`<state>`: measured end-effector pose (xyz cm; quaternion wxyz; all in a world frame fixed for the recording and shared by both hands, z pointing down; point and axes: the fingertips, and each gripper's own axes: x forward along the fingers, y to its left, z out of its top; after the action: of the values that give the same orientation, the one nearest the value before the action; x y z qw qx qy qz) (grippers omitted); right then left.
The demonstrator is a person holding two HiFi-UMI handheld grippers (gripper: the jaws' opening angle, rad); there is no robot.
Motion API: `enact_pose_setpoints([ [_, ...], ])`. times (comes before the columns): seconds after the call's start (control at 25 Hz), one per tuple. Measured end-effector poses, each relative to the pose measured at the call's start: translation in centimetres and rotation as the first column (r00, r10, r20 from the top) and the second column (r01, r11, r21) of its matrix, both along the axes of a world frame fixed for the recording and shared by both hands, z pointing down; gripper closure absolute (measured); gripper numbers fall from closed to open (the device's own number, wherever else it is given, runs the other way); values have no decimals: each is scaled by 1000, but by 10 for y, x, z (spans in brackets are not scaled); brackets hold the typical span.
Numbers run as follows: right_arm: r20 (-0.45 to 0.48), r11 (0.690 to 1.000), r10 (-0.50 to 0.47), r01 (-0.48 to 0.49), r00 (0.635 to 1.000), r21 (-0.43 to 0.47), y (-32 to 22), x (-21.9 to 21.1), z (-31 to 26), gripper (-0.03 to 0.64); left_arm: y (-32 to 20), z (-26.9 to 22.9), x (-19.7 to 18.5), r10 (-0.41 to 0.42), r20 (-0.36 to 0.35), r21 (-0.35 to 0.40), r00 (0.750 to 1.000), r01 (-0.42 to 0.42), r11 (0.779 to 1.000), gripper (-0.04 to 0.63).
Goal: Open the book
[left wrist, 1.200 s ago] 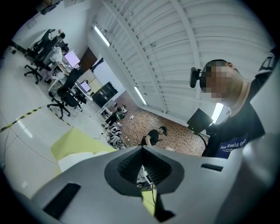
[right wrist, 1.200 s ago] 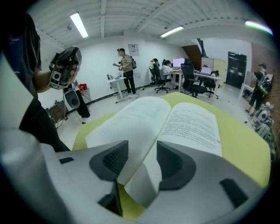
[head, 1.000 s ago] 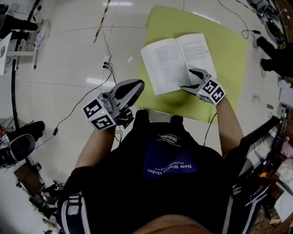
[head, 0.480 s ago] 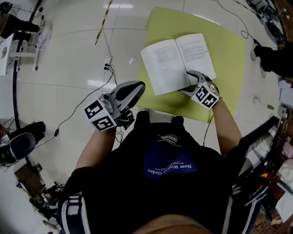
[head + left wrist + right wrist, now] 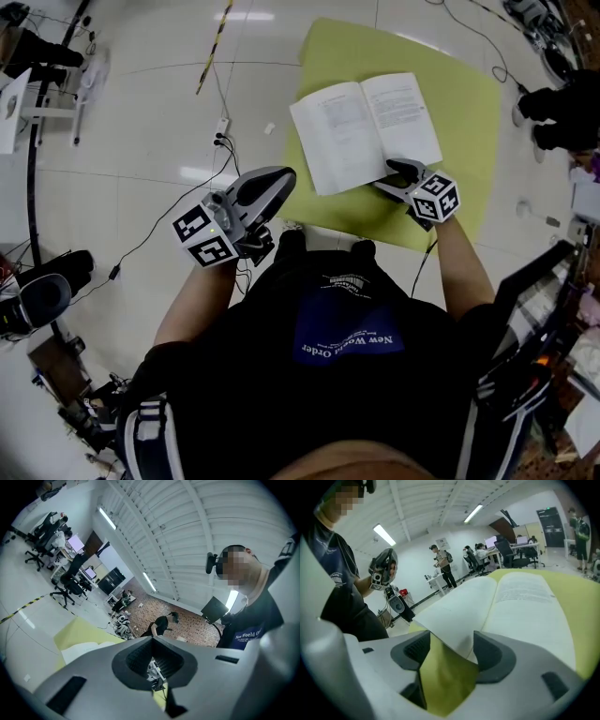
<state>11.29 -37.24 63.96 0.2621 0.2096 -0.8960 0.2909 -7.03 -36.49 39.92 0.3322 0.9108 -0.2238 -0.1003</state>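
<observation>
A white paperback book (image 5: 361, 127) lies open, pages up, on a yellow-green worktop (image 5: 469, 112), its printed leaves spread left and right of the spine. The person's right tool (image 5: 389, 174) sits at the book's near edge, below the right-hand page. Its jaws are apart and have just been closing. The right gripper view shows the lower edge of the white pages reaching in between them, with the yellow-green cloth showing in the gap and neither pad pressing on the paper. The left tool (image 5: 284, 175) is held well apart from the book, over the pale tiled floor (image 5: 141, 122) just off the worktop's left edge. Its jaws are drawn together, with nothing between them.
</observation>
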Motion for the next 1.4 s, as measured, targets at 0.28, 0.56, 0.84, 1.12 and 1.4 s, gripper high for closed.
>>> enact_pose_setpoints([
  [0.28,55,996,67,-64,996,-57,-15,2,-22,336,1,-12,4,3,-2,17,1000,-3,1000,600],
  [0.56,42,992,114,-112,993,-55,-28,8,-46,336,8,-46,3,-5,2,72,1000,5,997,600],
  [0.84,23,983,177,-176,984,-48,-45,21,-64,336,19,-70,-3,-32,10,117,999,31,993,600],
  [1.12,-256,971,222,-238,941,-30,-69,52,-28,380,14,-85,-4,-65,22,135,998,62,989,600],
  [1.4,-488,975,139,-34,862,218,-73,11,-32,405,28,-79,-22,-91,36,125,995,86,988,600],
])
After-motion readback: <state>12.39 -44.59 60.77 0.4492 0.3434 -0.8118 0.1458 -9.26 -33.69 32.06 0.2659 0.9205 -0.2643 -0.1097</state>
